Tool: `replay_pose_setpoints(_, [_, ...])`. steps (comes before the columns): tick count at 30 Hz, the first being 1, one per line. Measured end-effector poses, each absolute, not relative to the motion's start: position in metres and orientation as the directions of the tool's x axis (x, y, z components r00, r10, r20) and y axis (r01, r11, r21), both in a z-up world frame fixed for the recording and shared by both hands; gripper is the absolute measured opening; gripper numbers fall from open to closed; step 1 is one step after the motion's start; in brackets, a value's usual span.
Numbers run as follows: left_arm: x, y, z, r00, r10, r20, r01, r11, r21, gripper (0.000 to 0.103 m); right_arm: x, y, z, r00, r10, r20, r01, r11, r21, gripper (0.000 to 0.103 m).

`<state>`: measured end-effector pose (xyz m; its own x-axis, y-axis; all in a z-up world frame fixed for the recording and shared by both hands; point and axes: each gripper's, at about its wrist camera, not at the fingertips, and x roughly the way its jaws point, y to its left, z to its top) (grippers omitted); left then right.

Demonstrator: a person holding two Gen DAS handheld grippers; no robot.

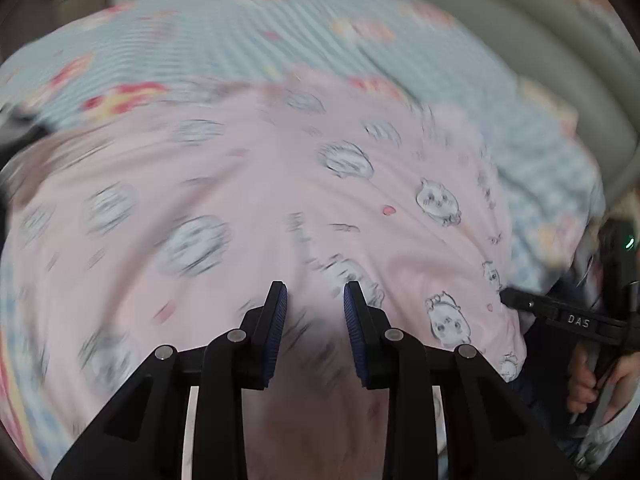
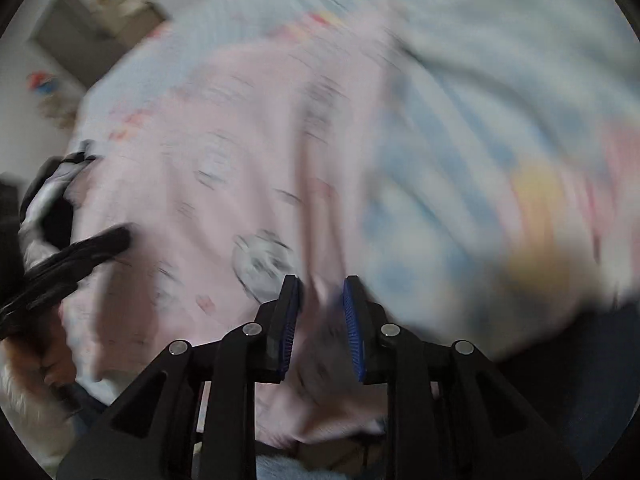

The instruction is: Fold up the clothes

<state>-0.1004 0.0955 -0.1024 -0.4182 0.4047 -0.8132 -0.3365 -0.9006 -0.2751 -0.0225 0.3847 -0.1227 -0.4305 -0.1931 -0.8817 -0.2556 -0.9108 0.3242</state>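
Lying spread on the bed, the pink top has both grippers, left and right, over its near edge, jaws open. They should pinch the cloth evenly.

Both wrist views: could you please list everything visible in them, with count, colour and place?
Pink cotton garment with cartoon-face print: one, pale pink, spread over the bed, filling the middle of both views.
Striped blue-and-white bedsheet with pink and yellow motifs: one, under and beyond the garment.
Grey-green padded headboard or cushion: one, top right in the left wrist view; too blurred to say which.
Brown cabinet: one, top left in the right wrist view, blurred.
Left gripper: black with blue pads, jaws apart, pink cloth between them.
Right gripper: black with blue pads, jaws apart, pink cloth between them.
Person's hand: on the right gripper's handle.
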Motion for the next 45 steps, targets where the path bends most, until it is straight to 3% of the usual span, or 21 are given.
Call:
replay_pose_setpoints(7, [-0.067,0.087,-0.126,-0.335,0.299,-0.894,-0.251,-0.943,-0.221,0.030,0.014,0.383,-0.101,-0.529,-0.220,-0.820,-0.219,-0.898,0.383,0.027])
replay_pose_setpoints(9, [-0.059,0.081,-0.130,-0.305,0.288,-0.908,-0.212,-0.950,-0.230,0.033,0.012,0.368,-0.113,-0.478,-0.198,-0.855,-0.224,-0.915,0.337,0.026])
replay_pose_setpoints(11, [-0.057,0.064,-0.119,-0.307,0.351,-0.885,-0.150,-0.936,-0.319,0.032,0.015,0.366,-0.127,-0.407,-0.112,-0.907,-0.284,-0.928,0.242,0.026])
replay_pose_setpoints(13, [-0.047,0.050,-0.102,-0.388,0.335,-0.859,-0.141,-0.942,-0.304,0.032,0.022,0.376,-0.126,-0.427,-0.146,-0.892,-0.313,-0.902,0.298,0.026])
replay_pose_setpoints(15, [-0.040,0.041,-0.098,-0.435,0.335,-0.836,-0.141,-0.942,-0.305,0.033,0.028,0.383,-0.118,-0.462,-0.185,-0.868,-0.311,-0.882,0.353,0.034])
replay_pose_setpoints(19, [-0.042,0.020,-0.135,-0.320,0.254,-0.913,-0.026,-0.965,-0.259,0.033,0.024,0.366,-0.111,-0.482,-0.252,-0.839,-0.208,-0.897,0.389,0.034])
replay_pose_setpoints(21, [-0.033,0.004,-0.137,-0.329,0.322,-0.888,-0.008,-0.941,-0.338,0.033,0.023,0.360,-0.119,-0.442,-0.211,-0.872,-0.215,-0.919,0.331,0.034])
replay_pose_setpoints(24, [-0.021,-0.029,-0.130,-0.414,0.528,-0.741,0.035,-0.804,-0.593,0.033,0.025,0.360,-0.124,-0.412,-0.175,-0.894,-0.255,-0.920,0.298,0.034])
replay_pose_setpoints(26, [-0.020,-0.037,-0.131,-0.434,0.504,-0.747,0.054,-0.813,-0.580,0.033,0.024,0.359,-0.118,-0.423,-0.183,-0.887,-0.270,-0.910,0.316,0.038])
replay_pose_setpoints(30, [-0.023,-0.033,-0.156,-0.322,0.400,-0.858,0.110,-0.885,-0.453,0.033,0.018,0.341,-0.119,-0.413,-0.211,-0.886,-0.232,-0.917,0.326,0.038])
replay_pose_setpoints(33, [-0.016,-0.036,-0.156,-0.318,0.386,-0.866,0.107,-0.893,-0.437,0.034,0.021,0.337,-0.126,-0.387,-0.141,-0.911,-0.238,-0.939,0.247,0.042])
replay_pose_setpoints(35, [-0.012,-0.037,-0.145,-0.359,0.406,-0.840,0.074,-0.885,-0.459,0.034,0.025,0.338,-0.127,-0.376,-0.072,-0.924,-0.254,-0.951,0.178,0.048])
replay_pose_setpoints(37, [-0.008,-0.038,-0.133,-0.398,0.426,-0.813,0.040,-0.877,-0.479,0.034,0.029,0.340,-0.117,-0.409,-0.020,-0.913,-0.266,-0.954,0.140,0.048])
replay_pose_setpoints(41, [-0.005,-0.028,-0.116,-0.445,0.474,-0.760,-0.055,-0.862,-0.505,0.034,0.035,0.355,-0.109,-0.478,-0.126,-0.869,-0.287,-0.913,0.290,0.049])
replay_pose_setpoints(45, [-0.021,-0.003,-0.141,-0.332,0.377,-0.864,-0.030,-0.920,-0.390,0.044,0.024,0.343,-0.124,-0.438,-0.211,-0.874,-0.262,-0.900,0.349,0.048])
